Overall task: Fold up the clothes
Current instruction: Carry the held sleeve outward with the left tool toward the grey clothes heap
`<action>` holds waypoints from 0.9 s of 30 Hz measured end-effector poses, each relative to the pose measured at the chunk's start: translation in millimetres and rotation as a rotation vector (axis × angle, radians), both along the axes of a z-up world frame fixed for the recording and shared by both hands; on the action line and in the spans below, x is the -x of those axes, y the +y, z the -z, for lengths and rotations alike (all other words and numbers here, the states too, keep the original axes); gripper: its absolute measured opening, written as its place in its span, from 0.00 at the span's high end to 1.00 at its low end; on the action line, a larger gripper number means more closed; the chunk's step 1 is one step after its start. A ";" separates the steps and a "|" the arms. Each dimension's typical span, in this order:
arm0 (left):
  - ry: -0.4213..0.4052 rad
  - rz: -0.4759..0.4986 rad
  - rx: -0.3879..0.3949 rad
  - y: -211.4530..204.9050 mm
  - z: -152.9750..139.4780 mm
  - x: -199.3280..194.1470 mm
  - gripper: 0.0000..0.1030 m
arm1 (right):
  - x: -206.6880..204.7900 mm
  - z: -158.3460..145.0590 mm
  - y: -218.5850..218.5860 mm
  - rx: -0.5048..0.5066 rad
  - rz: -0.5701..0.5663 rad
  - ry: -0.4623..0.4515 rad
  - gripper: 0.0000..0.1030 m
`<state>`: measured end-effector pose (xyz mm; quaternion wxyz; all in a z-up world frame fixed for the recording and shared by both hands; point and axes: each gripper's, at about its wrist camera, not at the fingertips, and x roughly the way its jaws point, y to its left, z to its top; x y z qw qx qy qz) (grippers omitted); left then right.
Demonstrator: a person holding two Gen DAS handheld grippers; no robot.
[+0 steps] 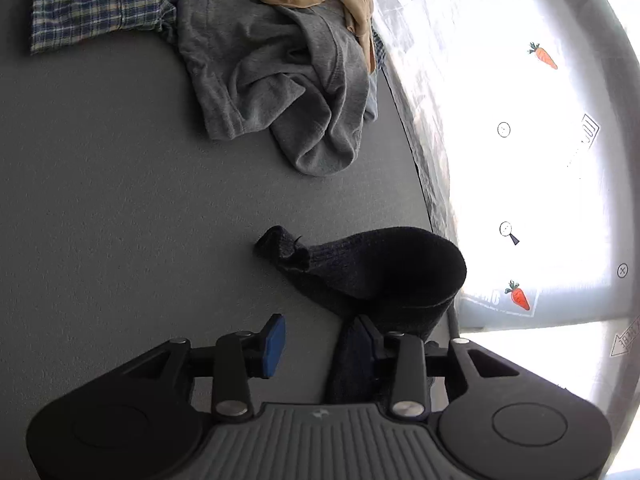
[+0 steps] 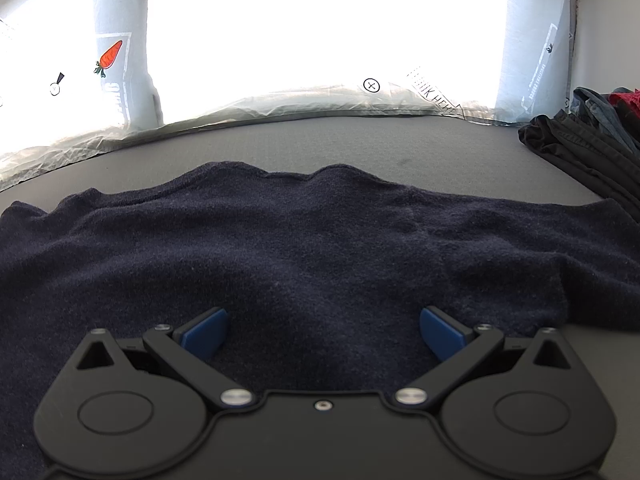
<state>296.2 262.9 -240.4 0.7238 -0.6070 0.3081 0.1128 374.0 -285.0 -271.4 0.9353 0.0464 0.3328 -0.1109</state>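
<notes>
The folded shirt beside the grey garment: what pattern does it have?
The folded shirt has a blue and cream plaid check, clearest in the left wrist view.

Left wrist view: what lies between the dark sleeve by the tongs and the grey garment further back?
Only bare grey table lies between the dark sleeve and the grey garment, per the left wrist view.

I see hard backlight from the plastic-covered window [image 2: 320, 32], blown out to white; the surface [image 1: 100, 200] stays dim, and fisheye bends the edges.
</notes>
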 end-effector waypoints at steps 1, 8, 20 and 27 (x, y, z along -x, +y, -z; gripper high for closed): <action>-0.017 -0.046 0.062 2.9 5.0 0.7 0.51 | 0.0 0.0 0.0 0.000 0.000 0.000 0.00; -0.113 -0.328 0.432 20.6 36.8 -11.4 0.31 | -0.2 0.1 -0.1 0.000 0.000 0.000 0.00; -0.075 -0.374 0.649 32.4 44.5 -71.1 0.16 | -0.6 0.6 0.7 0.004 0.001 0.001 0.00; 0.019 -0.181 0.593 20.2 31.9 -141.1 0.15 | -0.1 0.4 0.6 0.006 0.001 0.001 0.00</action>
